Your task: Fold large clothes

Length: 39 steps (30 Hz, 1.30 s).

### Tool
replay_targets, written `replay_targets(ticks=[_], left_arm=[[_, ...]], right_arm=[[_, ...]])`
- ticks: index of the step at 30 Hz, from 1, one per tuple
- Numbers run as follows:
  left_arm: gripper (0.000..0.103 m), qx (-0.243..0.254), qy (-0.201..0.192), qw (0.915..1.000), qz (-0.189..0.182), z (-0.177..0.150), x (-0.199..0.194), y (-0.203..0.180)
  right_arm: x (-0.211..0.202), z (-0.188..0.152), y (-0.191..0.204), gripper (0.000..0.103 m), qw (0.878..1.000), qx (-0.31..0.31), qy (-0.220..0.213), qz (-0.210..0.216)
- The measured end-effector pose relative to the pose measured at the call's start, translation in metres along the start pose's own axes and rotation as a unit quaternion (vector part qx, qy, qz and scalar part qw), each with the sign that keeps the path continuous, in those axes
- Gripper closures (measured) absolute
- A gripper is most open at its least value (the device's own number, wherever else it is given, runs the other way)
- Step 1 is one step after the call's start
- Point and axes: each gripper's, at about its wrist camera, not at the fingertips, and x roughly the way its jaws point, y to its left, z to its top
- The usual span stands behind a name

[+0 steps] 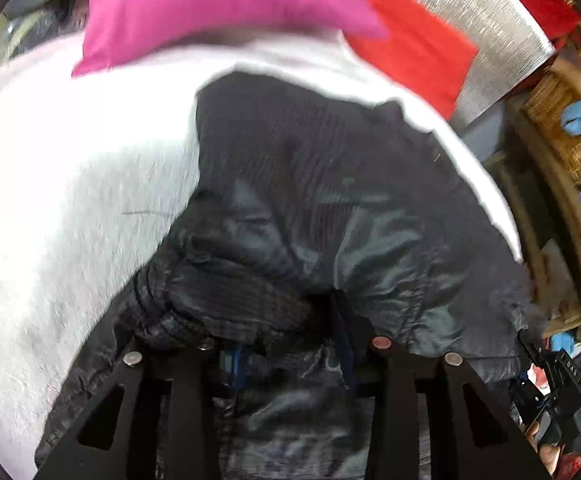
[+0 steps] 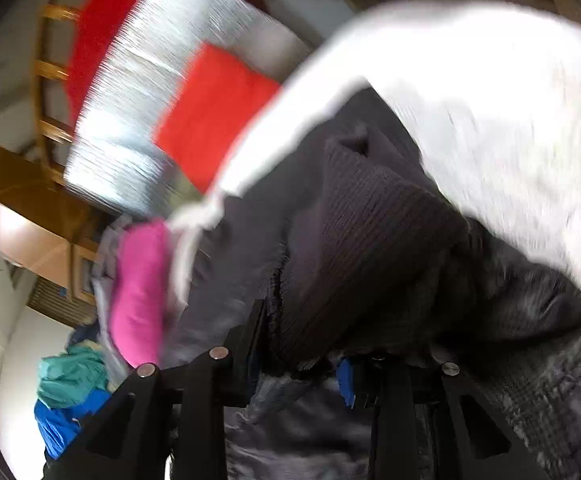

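Observation:
A dark grey-black jacket (image 1: 330, 200) with a ribbed knit part lies bunched on a white fleecy blanket (image 1: 70, 200). My left gripper (image 1: 290, 356) is shut on the jacket's cloth, which covers its fingertips. In the right wrist view the same jacket (image 2: 370, 240) hangs over my right gripper (image 2: 310, 364), which is shut on a fold of it near the zip. The white blanket (image 2: 490, 120) lies behind. The other gripper (image 1: 562, 384) shows at the lower right of the left wrist view.
A pink pillow (image 1: 218, 8) and a red cloth (image 1: 410, 48) lie at the far side, by a silver-grey cover (image 1: 470, 20). A wicker basket (image 1: 562, 128) stands at right. A pile of teal and blue clothes (image 2: 70, 392) lies at the lower left.

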Motion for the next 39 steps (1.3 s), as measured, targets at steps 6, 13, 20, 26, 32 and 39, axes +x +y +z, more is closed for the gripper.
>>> replay_targets(ticks=[6, 13, 20, 26, 32, 39], left_arm=[[0.05, -0.008, 0.005, 0.9999, -0.005, -0.007, -0.022, 0.003], [0.045, -0.082, 0.019, 0.9951, -0.052, -0.014, -0.037, 0.032], [0.045, -0.088, 0.002, 0.9954, -0.037, -0.005, -0.024, 0.037], [0.045, -0.057, 0.004, 0.9982, -0.018, -0.007, -0.024, 0.031], [0.045, -0.037, 0.018, 0.999, -0.017, -0.011, -0.029, 0.024], [0.044, 0.025, 0.007, 0.9996, -0.012, -0.043, -0.069, 0.016]], right_arm=[[-0.024, 0.003, -0.003, 0.028, 0.999, 0.027, 0.011, 0.034], [-0.046, 0.003, -0.037, 0.028, 0.996, 0.091, -0.006, 0.024], [-0.037, 0.012, -0.033, 0.057, 0.997, 0.057, -0.045, -0.003], [-0.032, 0.012, -0.018, 0.059, 0.998, 0.004, -0.046, -0.051], [-0.041, 0.013, -0.023, 0.048, 0.999, 0.032, -0.013, -0.031], [-0.1, -0.002, -0.011, 0.036, 0.998, -0.042, -0.032, -0.02]])
